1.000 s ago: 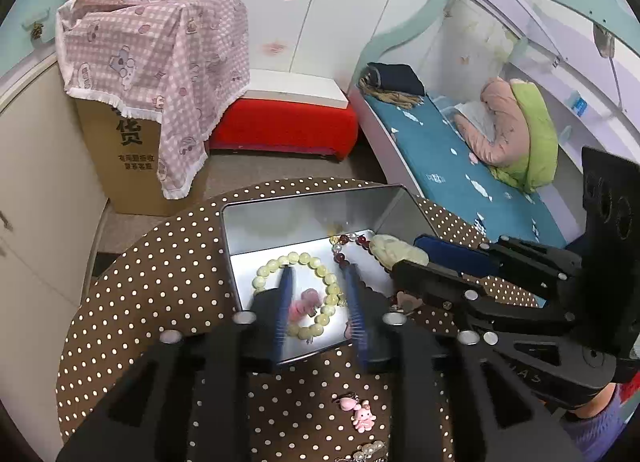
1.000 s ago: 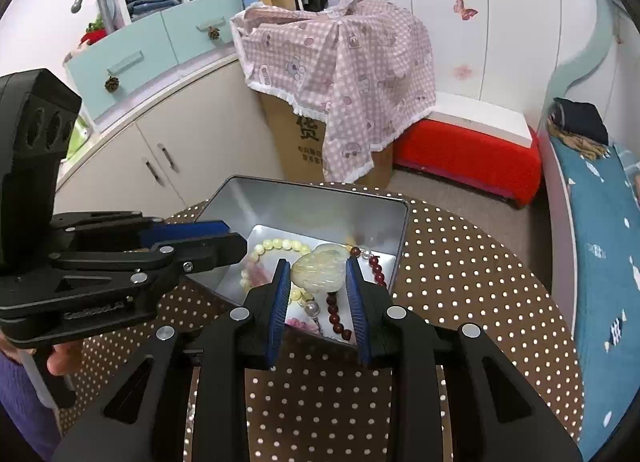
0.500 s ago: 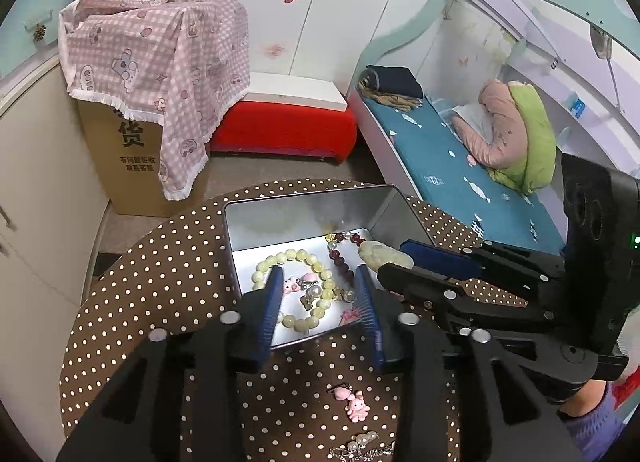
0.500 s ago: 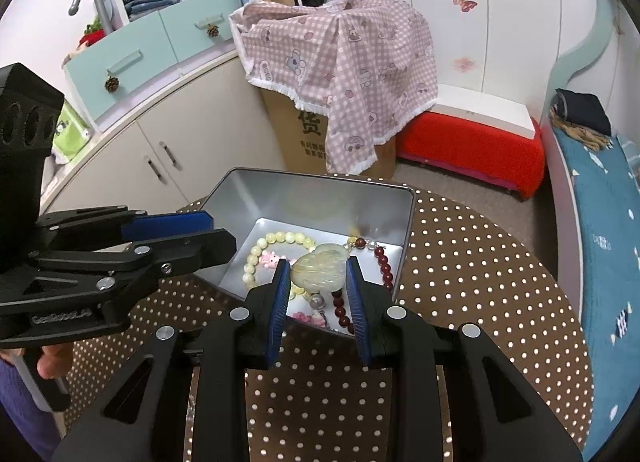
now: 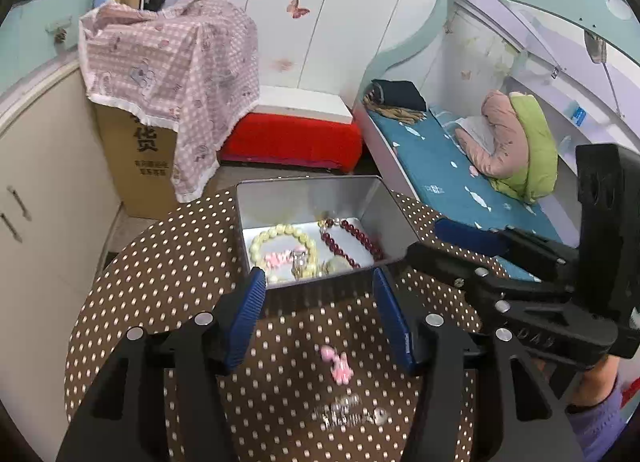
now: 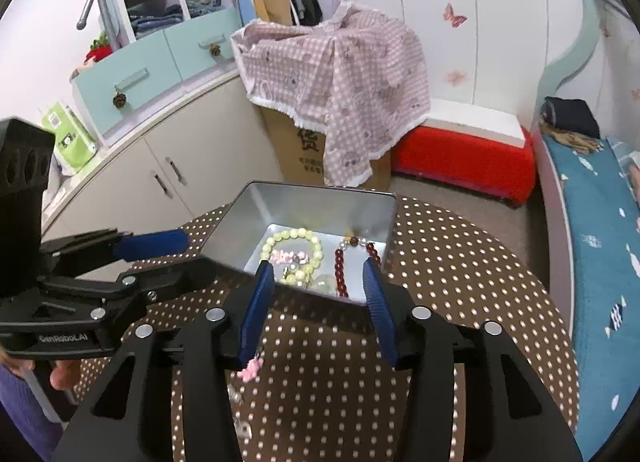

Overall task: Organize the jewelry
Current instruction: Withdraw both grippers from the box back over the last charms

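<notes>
A silver tin box [image 5: 376,197] [image 6: 280,199] stands on the dotted round table. Inside lie a pale yellow bead bracelet [image 5: 280,234] [image 6: 292,238], a dark red bead bracelet [image 5: 352,238] [image 6: 340,266], a pink charm [image 5: 278,260] and a pale jade pendant [image 5: 338,264] [image 6: 324,282]. My left gripper [image 5: 318,282] is open and empty, just in front of the box. My right gripper [image 6: 319,272] is open and empty at the box's near wall. A pink charm [image 5: 336,362] [image 6: 250,368] and a silvery chain [image 5: 344,414] lie on the cloth between me and the box.
The table [image 5: 160,282] has a brown polka-dot cloth. Beyond it are a cardboard box under a checked pink cloth [image 5: 172,73], a red bench [image 5: 292,137], cabinets [image 6: 160,165] at left and a bed [image 5: 440,165] at right.
Both grippers have opened wide and pulled back from the box. The right gripper let go of the jade pendant, which now lies in the box.
</notes>
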Tool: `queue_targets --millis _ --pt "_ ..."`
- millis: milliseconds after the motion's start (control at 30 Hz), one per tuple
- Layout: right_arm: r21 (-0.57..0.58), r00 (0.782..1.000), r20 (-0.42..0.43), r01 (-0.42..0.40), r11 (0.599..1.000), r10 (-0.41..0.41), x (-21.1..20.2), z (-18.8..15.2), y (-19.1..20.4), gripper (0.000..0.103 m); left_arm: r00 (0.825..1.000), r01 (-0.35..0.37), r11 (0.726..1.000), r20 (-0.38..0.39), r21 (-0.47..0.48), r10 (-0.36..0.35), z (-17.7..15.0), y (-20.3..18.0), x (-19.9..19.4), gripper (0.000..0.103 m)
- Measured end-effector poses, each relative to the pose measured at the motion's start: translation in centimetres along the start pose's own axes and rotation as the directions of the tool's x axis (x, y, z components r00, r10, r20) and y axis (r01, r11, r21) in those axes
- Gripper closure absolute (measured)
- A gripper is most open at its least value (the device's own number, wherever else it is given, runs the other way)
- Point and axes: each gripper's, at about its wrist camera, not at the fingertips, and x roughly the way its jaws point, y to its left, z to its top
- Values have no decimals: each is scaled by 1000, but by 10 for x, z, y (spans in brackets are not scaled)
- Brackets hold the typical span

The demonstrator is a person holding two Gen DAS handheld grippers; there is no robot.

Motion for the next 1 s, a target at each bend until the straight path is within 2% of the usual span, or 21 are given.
queue_targets --millis 133,267,333,533,600,633,700,833,967,1000 --pt "-1 1000 -9 12 1000 -12 -17 -23 2 49 1000 -18 1000 -4 9 18 -23 -8 -7 48" --pt "10 999 -35 13 1000 -13 -23 -48 2 45 1000 2 1000 -30 -17 -3 -49 -11 -7 48" --pt "13 999 -50 11 1000 -10 -24 -61 2 45 999 20 999 -49 -34 -21 -60 -12 -3 48" --pt "42 996 -83 14 999 -11 -24 -89 -6 45 995 -10 999 -99 -40 6 -86 -21 10 48" --pt "51 996 -89 10 999 -6 -24 -95 -9 45 994 8 999 -109 -38 -13 -92 -23 13 48" --pt "53 996 -91 10 999 -5 -24 -96 -10 45 994 8 999 -109 -32 -11 -94 -25 13 45" --pt "57 996 -91 6 998 -1 -25 -99 -12 45 995 -2 1000 -104 -4 1 -98 -30 14 41" --pt "66 996 -84 3 998 2 -27 -101 -15 45 992 -26 999 -120 31 29 -103 -35 21 41" --pt "65 997 -79 0 998 5 -27 -101 -14 45 990 -67 995 -119 80 77 -106 -43 27 44" --pt "66 997 -81 -3 998 8 -26 -101 -14 45 989 -81 992 -119 94 92 -106 -44 28 49"
